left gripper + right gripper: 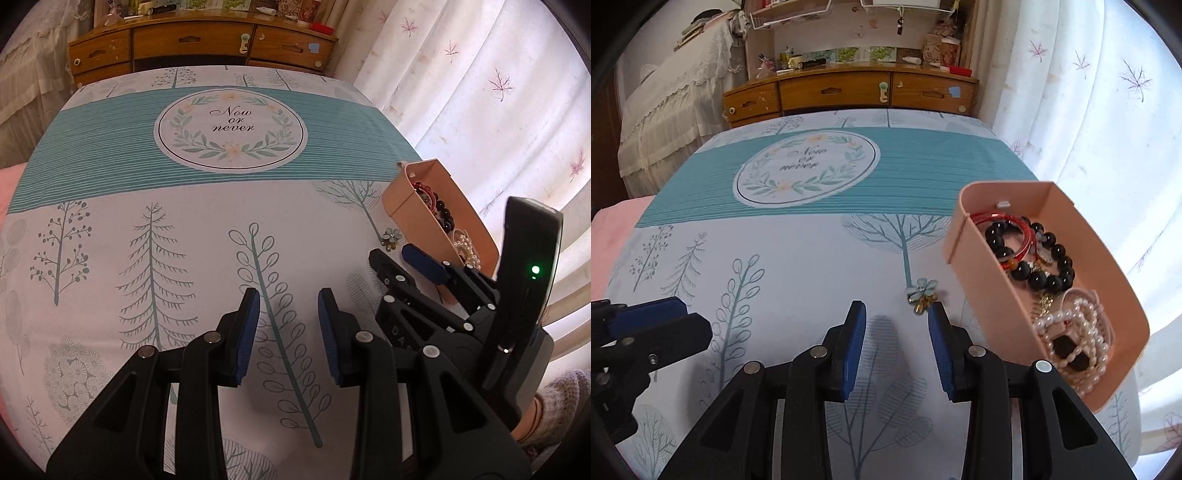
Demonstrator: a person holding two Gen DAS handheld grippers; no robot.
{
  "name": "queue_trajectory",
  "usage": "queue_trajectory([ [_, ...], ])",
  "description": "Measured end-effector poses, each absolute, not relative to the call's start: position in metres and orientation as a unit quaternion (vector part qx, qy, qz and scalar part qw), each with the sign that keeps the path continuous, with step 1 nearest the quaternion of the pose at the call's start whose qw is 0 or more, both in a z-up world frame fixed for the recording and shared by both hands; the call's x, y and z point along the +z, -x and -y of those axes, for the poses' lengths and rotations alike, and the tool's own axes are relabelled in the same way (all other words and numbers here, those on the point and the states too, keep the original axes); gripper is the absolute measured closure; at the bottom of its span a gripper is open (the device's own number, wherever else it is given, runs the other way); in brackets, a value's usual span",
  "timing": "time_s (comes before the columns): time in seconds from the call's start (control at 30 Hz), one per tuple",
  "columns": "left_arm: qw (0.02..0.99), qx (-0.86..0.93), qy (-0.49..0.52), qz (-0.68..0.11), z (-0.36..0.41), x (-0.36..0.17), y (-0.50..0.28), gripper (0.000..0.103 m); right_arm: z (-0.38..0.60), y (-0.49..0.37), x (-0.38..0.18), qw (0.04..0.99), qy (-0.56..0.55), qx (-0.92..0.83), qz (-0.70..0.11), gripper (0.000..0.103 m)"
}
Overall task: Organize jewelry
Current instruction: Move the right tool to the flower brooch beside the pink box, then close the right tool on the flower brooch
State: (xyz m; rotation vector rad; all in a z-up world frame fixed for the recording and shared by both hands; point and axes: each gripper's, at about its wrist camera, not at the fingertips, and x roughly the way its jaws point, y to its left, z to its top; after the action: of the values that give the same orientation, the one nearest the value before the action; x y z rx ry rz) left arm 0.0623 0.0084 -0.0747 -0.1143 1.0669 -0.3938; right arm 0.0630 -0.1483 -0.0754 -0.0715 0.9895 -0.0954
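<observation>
A pink open box (964, 240) sits at the table's right edge and holds a black bead bracelet (1030, 254), red bangles (1004, 218) and pearl strands (1075, 332). The box also shows in the left wrist view (399, 199). A small blue flower brooch (923, 291) lies on the cloth just left of the box, close ahead of my right gripper's right finger; it also shows in the left wrist view (392, 238). My right gripper (897, 314) is open and empty. My left gripper (288, 299) is open and empty over the cloth, left of the right gripper (395, 256).
The table carries a white and teal tree-print cloth (184, 206) with a round "Now or never" emblem (231, 129). A wooden drawer unit (849, 92) stands beyond the far edge. White curtains (1089, 110) hang at the right. A pink surface (613, 229) lies at the left.
</observation>
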Motion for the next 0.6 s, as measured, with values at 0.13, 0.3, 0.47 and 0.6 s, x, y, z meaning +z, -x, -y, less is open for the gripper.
queue_trajectory([
  [0.13, 0.842, -0.186, 0.056, -0.504, -0.009, -0.075, -0.062, 0.074, 0.15, -0.065, -0.083, 0.875, 0.021, -0.08, -0.476, 0.067],
  [0.3, 0.841, -0.186, 0.059, -0.505, -0.011, -0.075, -0.061, 0.074, 0.151, -0.071, -0.088, 0.87, 0.014, -0.091, -0.484, 0.067],
  [0.47, 0.842, -0.185, 0.058, -0.504, -0.012, -0.075, -0.06, 0.074, 0.162, -0.084, -0.087, 0.861, -0.034, -0.103, -0.497, 0.066],
  [0.6, 0.842, -0.186, 0.059, -0.504, -0.012, -0.075, -0.06, 0.074, 0.162, -0.102, -0.089, 0.854, -0.035, -0.114, -0.507, 0.066],
])
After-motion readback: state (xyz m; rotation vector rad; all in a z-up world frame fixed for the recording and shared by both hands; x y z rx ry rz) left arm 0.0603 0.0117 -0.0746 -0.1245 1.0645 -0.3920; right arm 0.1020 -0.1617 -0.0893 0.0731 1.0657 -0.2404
